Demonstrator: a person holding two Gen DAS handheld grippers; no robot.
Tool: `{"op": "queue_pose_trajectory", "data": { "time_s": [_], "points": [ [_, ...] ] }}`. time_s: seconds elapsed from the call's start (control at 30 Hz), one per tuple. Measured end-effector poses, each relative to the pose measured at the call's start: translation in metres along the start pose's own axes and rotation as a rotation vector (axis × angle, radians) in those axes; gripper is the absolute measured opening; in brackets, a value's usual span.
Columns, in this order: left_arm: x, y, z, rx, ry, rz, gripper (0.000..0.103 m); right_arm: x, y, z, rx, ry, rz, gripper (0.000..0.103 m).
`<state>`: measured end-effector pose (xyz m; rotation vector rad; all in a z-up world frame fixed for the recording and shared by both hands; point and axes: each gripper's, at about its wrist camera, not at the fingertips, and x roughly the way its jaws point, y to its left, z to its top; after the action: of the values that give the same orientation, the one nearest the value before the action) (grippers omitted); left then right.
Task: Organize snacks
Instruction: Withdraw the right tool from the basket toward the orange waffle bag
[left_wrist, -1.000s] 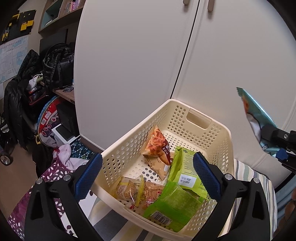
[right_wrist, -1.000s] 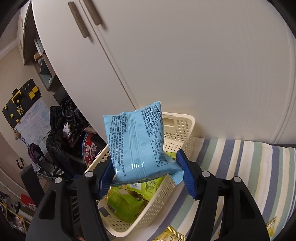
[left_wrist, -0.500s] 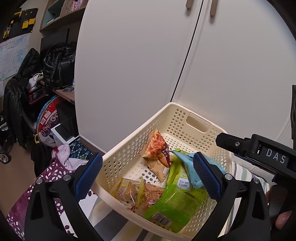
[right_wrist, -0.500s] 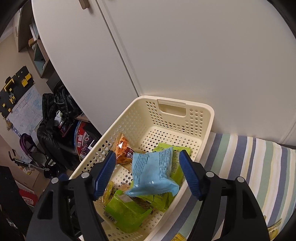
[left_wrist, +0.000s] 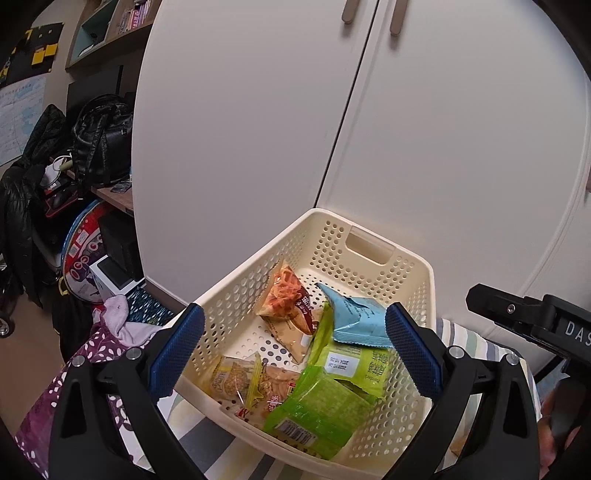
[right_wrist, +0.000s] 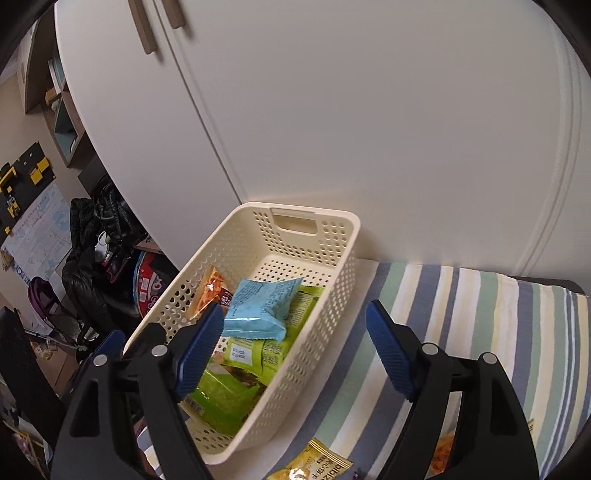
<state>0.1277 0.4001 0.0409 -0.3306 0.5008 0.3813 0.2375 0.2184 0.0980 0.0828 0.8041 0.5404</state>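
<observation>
Cream perforated plastic basket (left_wrist: 373, 254) is sitting on a striped cloth (right_wrist: 480, 314), its far end with the handle slot close to the white cupboard doors (left_wrist: 258, 129). Light blue snack packet (left_wrist: 356, 319) is lying inside the basket, resting on top of a green packet (left_wrist: 354, 363) with a white date label. A second green packet (left_wrist: 317, 413) is lying at the near end, barcode facing up. An orange-and-brown packet (left_wrist: 286, 299) is leaning against the left wall of the basket, and a yellow-tan packet (left_wrist: 243, 380) is lying flat on the basket floor nearer the camera.

Left tongs (left_wrist: 293, 354) are hanging over the near end of the basket, blue pads spread wide, gripping nothing. Right tongs (right_wrist: 295, 347) are also standing wide apart and empty, positioned over the right wall of the basket; the left pad is overlapping the blue packet in the right wrist view, but contact cannot be told.

Outside the basket, a yellow packet (right_wrist: 314, 463) is lying on the surface at the bottom edge of the right wrist view, just beside the near corner of the basket.
</observation>
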Motion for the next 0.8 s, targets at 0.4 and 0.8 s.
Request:
{"op": "queue_pose_trajectory", "data": {
  "time_s": [0.4, 0.8],
  "points": [
    [-0.021, -0.044, 0.0, 0.086, -0.002, -0.152, 0.1, -0.044, -0.073, -0.042, 0.067, 0.075, -0.137, 0.092],
    [-0.036, -0.098, -0.015, 0.213, 0.043, -0.319, 0.1, -0.071, -0.145, -0.092, 0.181, 0.156, -0.224, 0.095]
  ]
}}
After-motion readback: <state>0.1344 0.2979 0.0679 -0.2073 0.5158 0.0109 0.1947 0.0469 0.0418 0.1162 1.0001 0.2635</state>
